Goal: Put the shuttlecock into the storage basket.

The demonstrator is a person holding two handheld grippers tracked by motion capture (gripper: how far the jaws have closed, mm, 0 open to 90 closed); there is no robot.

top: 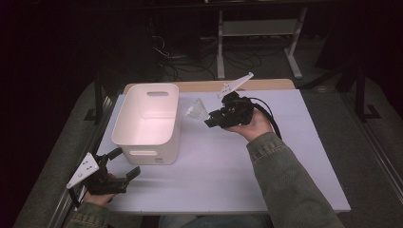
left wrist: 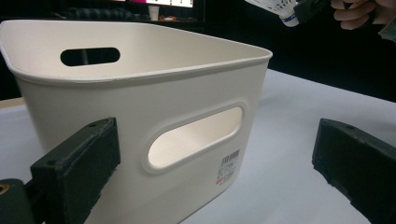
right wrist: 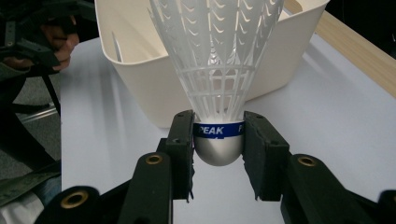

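Here, nearest the table's front edge, the left gripper (top: 124, 164) rests with its blocky black jaws spread wide and nothing between them, its matte pads pointing at the near end of the storage bin (top: 147, 122). In the left gripper view the bin (left wrist: 140, 93) is smooth, glossy cream plastic with rounded corners, a rolled rim and an oval handle slot cut through each end wall; a small barcode label sits low beside the near slot.

Farther back, just beside the bin's right wall and raised above the table (top: 304, 156), the right gripper (top: 209, 119) pinches a shuttlecock (top: 196, 110). In the right gripper view its two pads press on either side of the shuttlecock (right wrist: 218, 79) at the blue band printed "PEAK", with the rounded silvery-grey base bulging below them. The skirt is white moulded plastic, an open lattice of ribs flaring into a cone towards the bin. The table top is a flat, matte pale sheet with a wooden strip along its far edge.
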